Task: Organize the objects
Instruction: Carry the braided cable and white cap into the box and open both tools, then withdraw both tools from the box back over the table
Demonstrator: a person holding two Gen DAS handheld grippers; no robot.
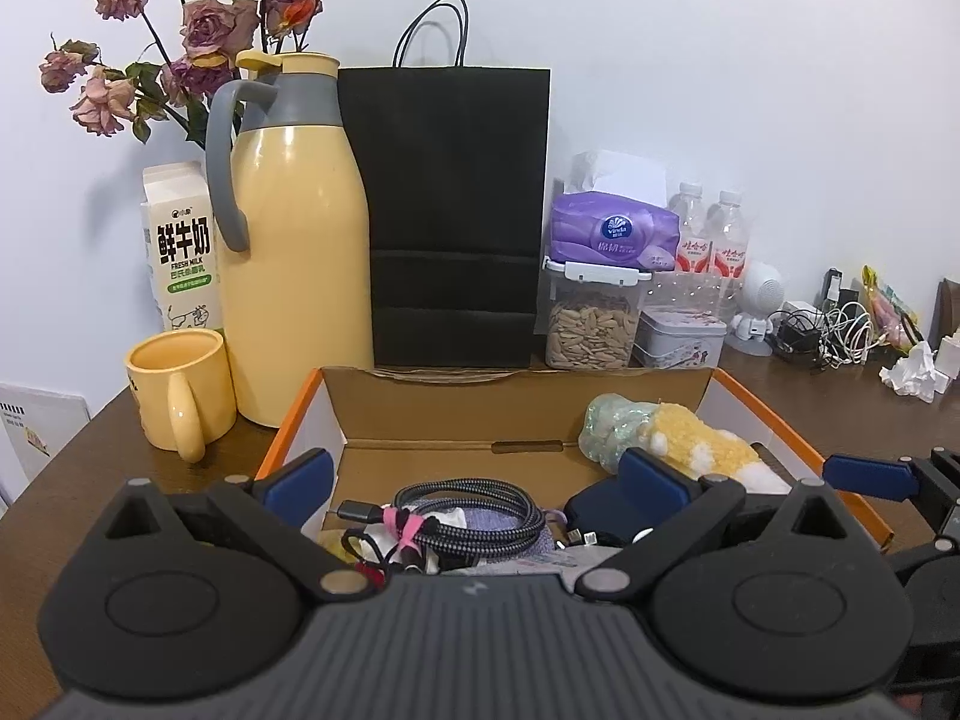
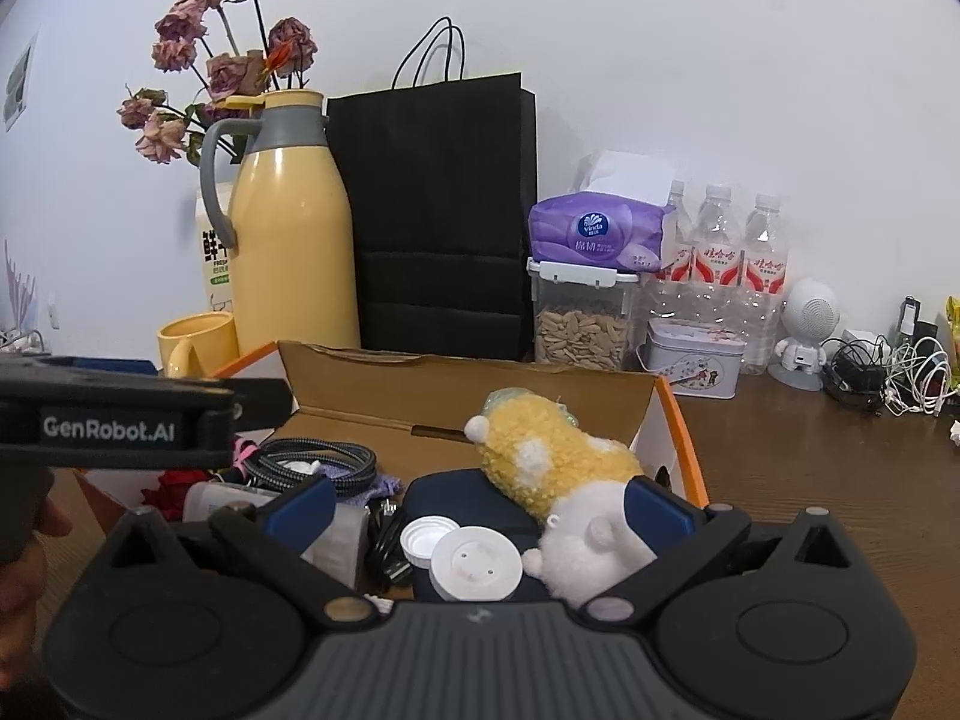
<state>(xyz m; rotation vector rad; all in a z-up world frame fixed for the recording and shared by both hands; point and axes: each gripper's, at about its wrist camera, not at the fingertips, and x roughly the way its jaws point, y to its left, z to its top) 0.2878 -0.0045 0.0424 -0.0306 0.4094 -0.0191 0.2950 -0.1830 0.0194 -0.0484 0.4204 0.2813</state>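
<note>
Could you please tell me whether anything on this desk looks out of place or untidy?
Yes: a crumpled tissue lies loose on the table's right edge, beside a tangle of charger cables. The roses behind the thermos are wilted.

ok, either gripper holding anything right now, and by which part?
Nothing held. Left gripper is open above the coiled cable; right gripper is open, the plush toy lying loose in the box.

My left claw [image 1: 477, 477] and right claw [image 2: 480, 510] look alike: blue pads on black linkage arms with silver pivot pins, two round black housings behind, a ribbed grey body between them, and white "GenRobot.AI" lettering along the left one's side.
</note>
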